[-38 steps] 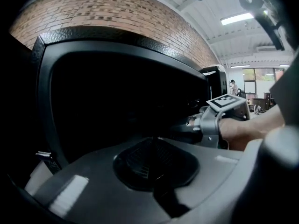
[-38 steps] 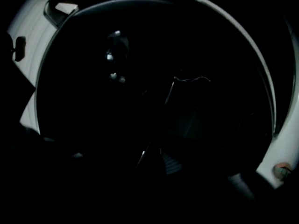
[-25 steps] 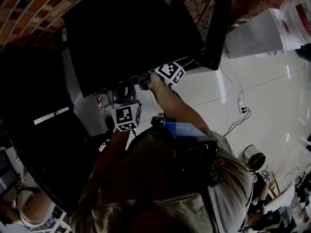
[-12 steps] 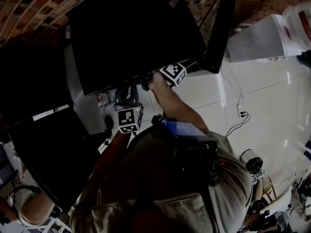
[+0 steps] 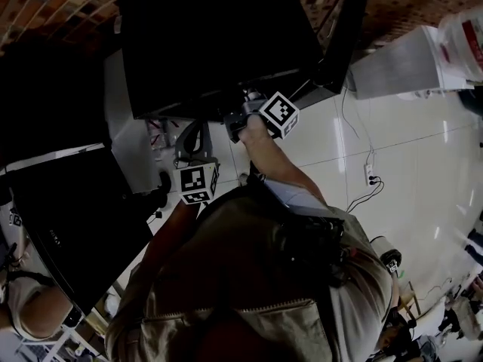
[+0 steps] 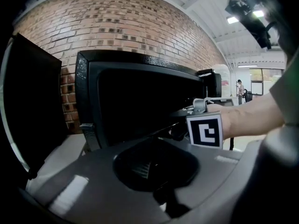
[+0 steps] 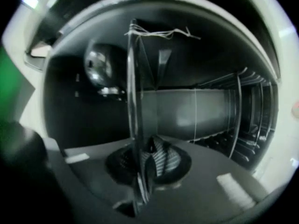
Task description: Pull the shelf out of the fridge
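A small black fridge [image 5: 219, 36] stands against a brick wall with its door [image 5: 343, 29] swung open at the right. My right gripper [image 5: 235, 121] reaches into its front. In the right gripper view a thin glass shelf [image 7: 132, 101] shows edge-on and runs straight between the ribbed pads [image 7: 161, 160]. The right gripper [image 7: 147, 164] presses on that front edge while its jaws are opening slightly. My left gripper [image 5: 192, 138] hangs just below and left of the fridge front. It is the left gripper [image 6: 145, 167] with pads together and nothing in them, looking at the fridge [image 6: 140, 101].
Moulded rails [image 7: 243, 115] line the fridge's inner wall. A big black cabinet [image 5: 75, 217] stands at lower left. A white unit [image 5: 400, 55] sits at upper right, and a power strip with cable [image 5: 368, 173] lies on the glossy floor. Another person [image 5: 23, 308] is at lower left.
The right gripper's marker cube has shifted a little to the right at the fridge's front edge. The left gripper has stayed about where it was.
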`<state>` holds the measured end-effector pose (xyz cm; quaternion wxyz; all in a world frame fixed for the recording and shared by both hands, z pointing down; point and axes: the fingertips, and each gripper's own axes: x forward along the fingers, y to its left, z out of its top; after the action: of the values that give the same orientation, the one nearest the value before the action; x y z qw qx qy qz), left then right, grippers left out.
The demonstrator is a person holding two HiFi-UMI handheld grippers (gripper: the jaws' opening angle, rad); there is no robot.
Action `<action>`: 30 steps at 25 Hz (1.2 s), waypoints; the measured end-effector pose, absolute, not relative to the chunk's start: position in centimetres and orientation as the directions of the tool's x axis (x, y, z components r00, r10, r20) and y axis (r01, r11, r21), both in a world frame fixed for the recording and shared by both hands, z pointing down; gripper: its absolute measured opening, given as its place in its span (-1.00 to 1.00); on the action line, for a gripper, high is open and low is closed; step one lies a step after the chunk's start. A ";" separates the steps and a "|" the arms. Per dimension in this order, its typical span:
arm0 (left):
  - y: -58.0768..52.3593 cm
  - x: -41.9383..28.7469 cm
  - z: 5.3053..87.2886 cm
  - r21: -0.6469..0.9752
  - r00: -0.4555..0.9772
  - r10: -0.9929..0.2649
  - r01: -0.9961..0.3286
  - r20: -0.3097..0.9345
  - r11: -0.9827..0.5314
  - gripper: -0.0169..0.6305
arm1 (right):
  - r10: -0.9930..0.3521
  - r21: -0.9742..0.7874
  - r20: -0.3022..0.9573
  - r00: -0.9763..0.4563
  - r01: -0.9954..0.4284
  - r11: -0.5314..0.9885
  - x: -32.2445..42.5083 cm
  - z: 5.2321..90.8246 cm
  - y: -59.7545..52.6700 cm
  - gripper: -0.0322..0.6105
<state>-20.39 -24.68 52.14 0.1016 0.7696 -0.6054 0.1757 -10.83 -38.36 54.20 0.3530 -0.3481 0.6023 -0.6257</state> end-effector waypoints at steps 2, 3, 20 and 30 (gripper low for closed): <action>-23.4 -21.0 52.2 -0.058 0.189 -0.900 -0.972 0.394 -0.230 -0.93 | -0.861 -1.000 0.007 -0.509 0.021 -0.021 -10.5 54.0 -37.2 -0.86; -22.8 -21.2 52.3 -0.059 0.182 -0.900 -0.973 0.395 -0.223 -0.93 | -0.861 -1.000 0.005 -0.509 0.023 -0.019 -10.3 53.8 -36.6 -0.86; -11.3 -28.1 53.2 -0.041 0.037 -0.929 -0.998 0.367 -0.056 -0.93 | -0.862 -1.000 -0.018 -0.506 0.012 0.014 -6.8 51.0 -23.7 -0.86; -6.3 -27.7 49.8 0.018 0.053 -0.958 -0.999 0.280 -0.050 -0.93 | -0.854 -0.997 -0.073 -0.515 0.037 0.063 -4.9 46.0 -13.7 -0.86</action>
<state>-27.73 -6.27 49.85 0.1043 0.7180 -0.6814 0.0963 -4.90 -13.74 45.95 0.3699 -0.3250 0.6283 -0.6023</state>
